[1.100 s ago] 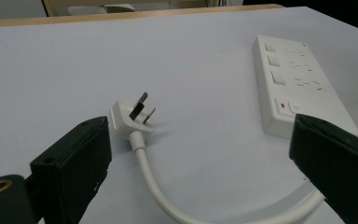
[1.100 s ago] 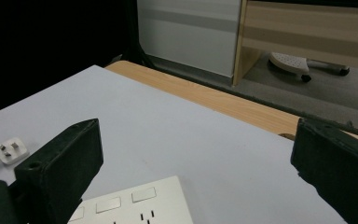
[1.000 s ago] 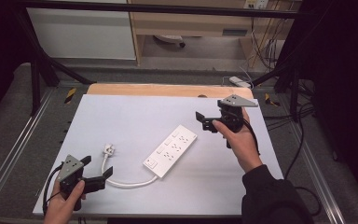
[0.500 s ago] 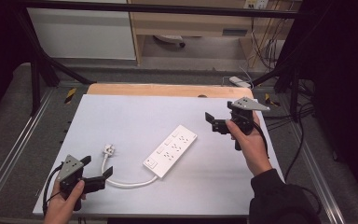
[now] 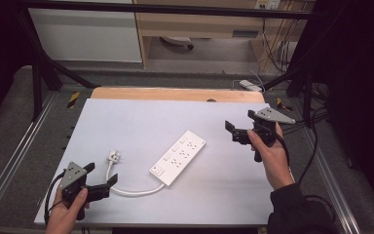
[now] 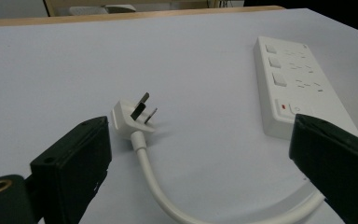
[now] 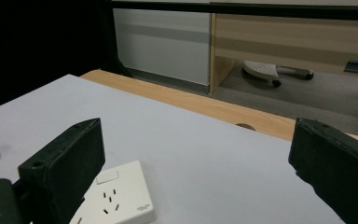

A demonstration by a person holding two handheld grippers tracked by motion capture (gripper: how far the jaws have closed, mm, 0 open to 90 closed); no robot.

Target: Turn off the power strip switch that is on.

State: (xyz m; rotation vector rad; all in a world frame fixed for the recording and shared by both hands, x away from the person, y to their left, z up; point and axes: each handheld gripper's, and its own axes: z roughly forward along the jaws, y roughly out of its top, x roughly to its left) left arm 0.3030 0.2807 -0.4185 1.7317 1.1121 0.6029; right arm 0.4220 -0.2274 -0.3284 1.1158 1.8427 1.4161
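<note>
White power strip (image 5: 177,157) lies diagonally near the middle of the desk (image 5: 136,122), sockets up, nothing touching it. Its white cord (image 5: 126,191) leaves the near end of the strip, curves toward the person's left and ends in a white plug (image 5: 113,156) lying flat just left of the strip, prongs pointing roughly at the strip in the left gripper view. Left gripper (image 5: 101,180) sits low at the near left corner of the desk, left of the strip's near end, fingers (image 6: 74,163) wide open and holding nothing; in the left gripper view the plug (image 6: 130,117) and cord (image 6: 158,186) lie between the fingers but farther out, not touched, strip's switch end (image 6: 303,84) just past the other finger. Right gripper (image 5: 233,132) is held above the desk to the right of the strip's far end, well apart from it, fingers (image 7: 65,163) spread wide, empty; the strip's corner (image 7: 116,196) shows below them in the right gripper view. Wooden edge strip (image 5: 175,94) runs along the far side of the desk behind the power strip
</note>
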